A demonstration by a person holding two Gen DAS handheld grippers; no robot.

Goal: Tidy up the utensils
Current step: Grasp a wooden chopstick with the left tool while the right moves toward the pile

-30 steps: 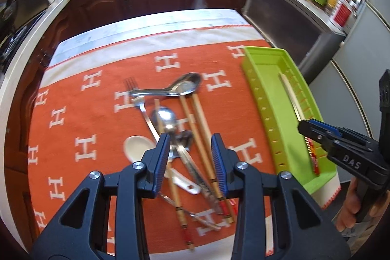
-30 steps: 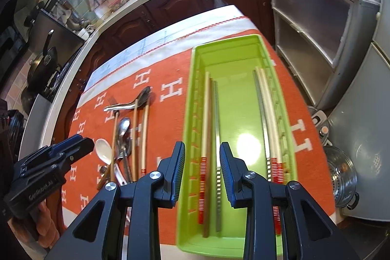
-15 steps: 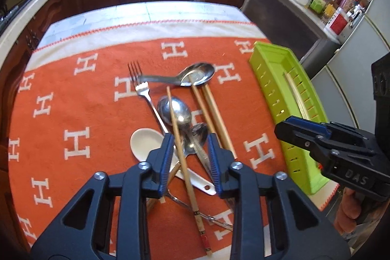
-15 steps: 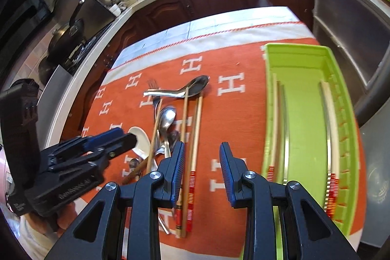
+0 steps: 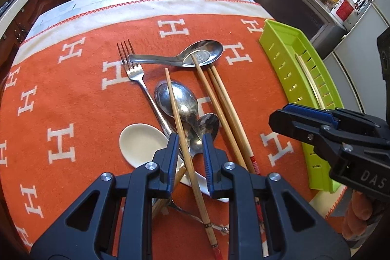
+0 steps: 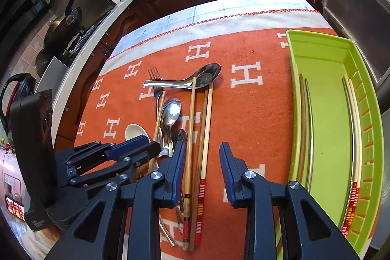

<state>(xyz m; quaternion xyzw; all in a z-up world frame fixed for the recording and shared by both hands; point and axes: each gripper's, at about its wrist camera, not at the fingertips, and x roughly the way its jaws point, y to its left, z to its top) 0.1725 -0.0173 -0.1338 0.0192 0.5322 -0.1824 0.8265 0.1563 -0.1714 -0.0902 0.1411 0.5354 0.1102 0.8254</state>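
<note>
with the left gripper [image 5: 187, 152] narrowing around the lone chopstick [image 5: 180, 118] yet not pinching, close squarely, clear of the spoons [image 5: 178, 99], while the right gripper [image 6: 199, 167] waits half-open and empty

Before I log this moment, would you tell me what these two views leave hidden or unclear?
- Left wrist view: the white spoon's handle runs under the left gripper; whether its pads press the lone chopstick is unclear, though the jaws have just been closing.
- Right wrist view: the green tray's near end is hidden behind the right gripper.
- Both views: counter jar labels are too small to read.
</note>
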